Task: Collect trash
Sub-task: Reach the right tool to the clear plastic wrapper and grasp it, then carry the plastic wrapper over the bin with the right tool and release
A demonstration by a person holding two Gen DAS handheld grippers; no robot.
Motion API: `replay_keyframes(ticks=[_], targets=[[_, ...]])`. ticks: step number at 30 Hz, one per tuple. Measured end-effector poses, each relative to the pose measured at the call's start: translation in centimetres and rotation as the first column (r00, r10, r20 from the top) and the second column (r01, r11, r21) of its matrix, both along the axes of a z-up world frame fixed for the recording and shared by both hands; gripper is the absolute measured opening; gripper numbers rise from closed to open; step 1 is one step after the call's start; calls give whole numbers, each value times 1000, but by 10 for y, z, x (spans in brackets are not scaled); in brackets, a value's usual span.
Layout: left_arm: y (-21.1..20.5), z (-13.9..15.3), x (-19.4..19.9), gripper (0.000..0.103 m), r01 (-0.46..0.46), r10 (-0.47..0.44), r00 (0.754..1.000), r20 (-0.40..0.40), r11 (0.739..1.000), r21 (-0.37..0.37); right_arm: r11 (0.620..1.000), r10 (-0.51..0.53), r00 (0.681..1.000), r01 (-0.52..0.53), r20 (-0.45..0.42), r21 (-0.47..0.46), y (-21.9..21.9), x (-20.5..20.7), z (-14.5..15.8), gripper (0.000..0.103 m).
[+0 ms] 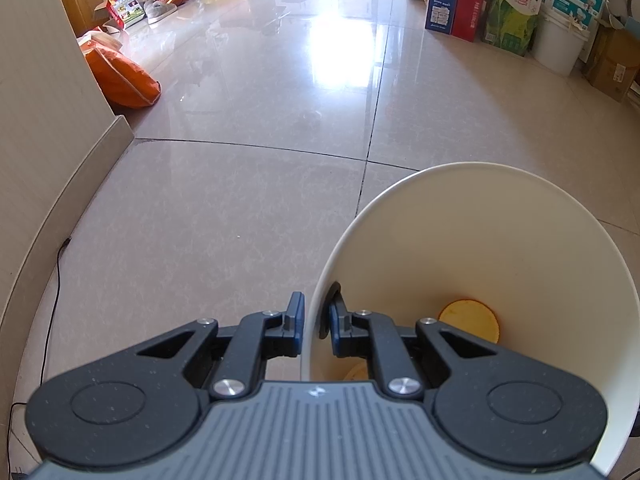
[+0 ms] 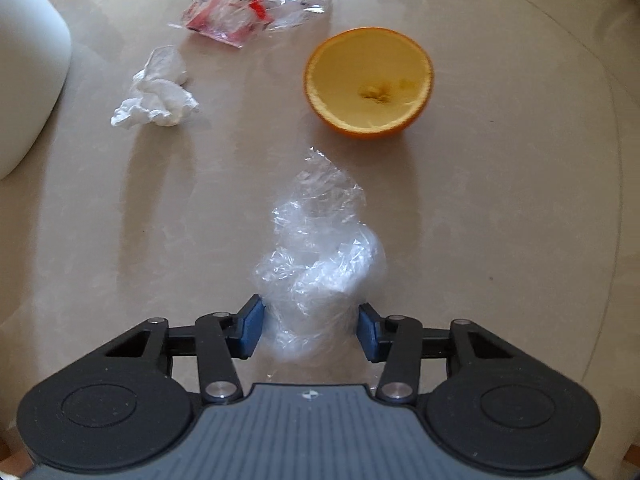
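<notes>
The left tool [image 1: 316,326] pinches the wall of a white bucket [image 1: 500,240] held above the floor [image 1: 240,208], an orange peel [image 1: 470,318] inside. Only the right view shows the trash: the right tool [image 2: 311,330] points down with its fingers spread around crumpled clear plastic [image 2: 320,264], with a tissue [image 2: 158,90], wrapper [image 2: 248,4] and hollow orange half [image 2: 368,80] beyond.

left gripper [image 1: 316,330]: black linkage arms, silver screws, blue pads | right gripper [image 2: 310,330]: same | ribbed grey housing
</notes>
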State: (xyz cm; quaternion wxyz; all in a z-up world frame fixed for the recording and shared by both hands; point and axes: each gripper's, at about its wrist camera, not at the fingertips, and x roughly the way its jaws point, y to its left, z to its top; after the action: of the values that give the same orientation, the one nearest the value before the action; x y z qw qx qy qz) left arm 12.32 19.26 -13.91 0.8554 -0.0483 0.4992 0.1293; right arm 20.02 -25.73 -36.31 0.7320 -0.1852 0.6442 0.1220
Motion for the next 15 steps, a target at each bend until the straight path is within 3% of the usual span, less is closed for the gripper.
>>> replay_keyframes(ticks=[6,9,15], targets=[[-4,0,-1,12,7,-7,1000,6,1000,17,998,-38,998,36,43,44,16,-11,31,51],[-5,0,-3,12,6,-7,1000,13,1000,16,997,-23,997,18,74,73,34,-17,62,50],[-4,0,-4,12,2,-3,1000,19,1000,12,965,60,982,-103,178,241,74,-17,175,50]])
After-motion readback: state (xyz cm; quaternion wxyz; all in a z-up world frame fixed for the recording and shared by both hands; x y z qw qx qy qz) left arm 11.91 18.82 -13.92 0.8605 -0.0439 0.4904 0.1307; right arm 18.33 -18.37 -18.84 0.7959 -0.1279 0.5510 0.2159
